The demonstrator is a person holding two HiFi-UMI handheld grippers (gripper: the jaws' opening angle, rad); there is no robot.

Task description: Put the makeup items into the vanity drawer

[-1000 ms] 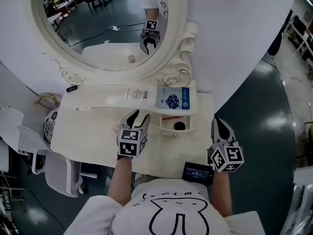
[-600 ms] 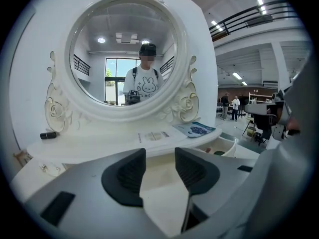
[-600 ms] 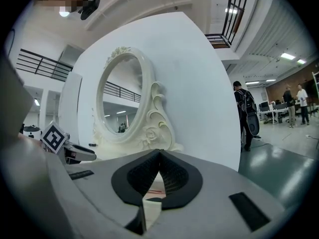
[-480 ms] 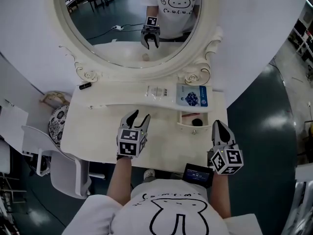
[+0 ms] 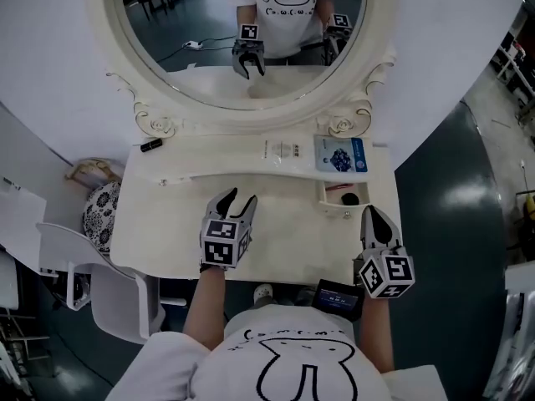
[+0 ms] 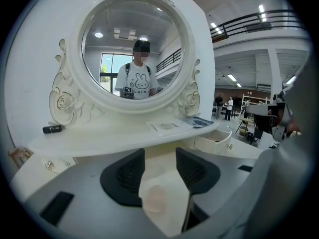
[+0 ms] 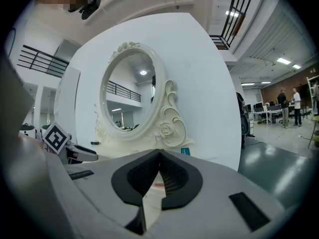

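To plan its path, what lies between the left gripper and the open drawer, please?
Only bare tabletop between left gripper and drawer, in the head view.

No text legible, print on blue packet (image 5: 341,154) and white leaflet (image 5: 284,149) too small to read, lettering on shirt (image 5: 292,345) blurred above its rabbit drawing

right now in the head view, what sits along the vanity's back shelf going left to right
small black item → white printed packet → blue packet
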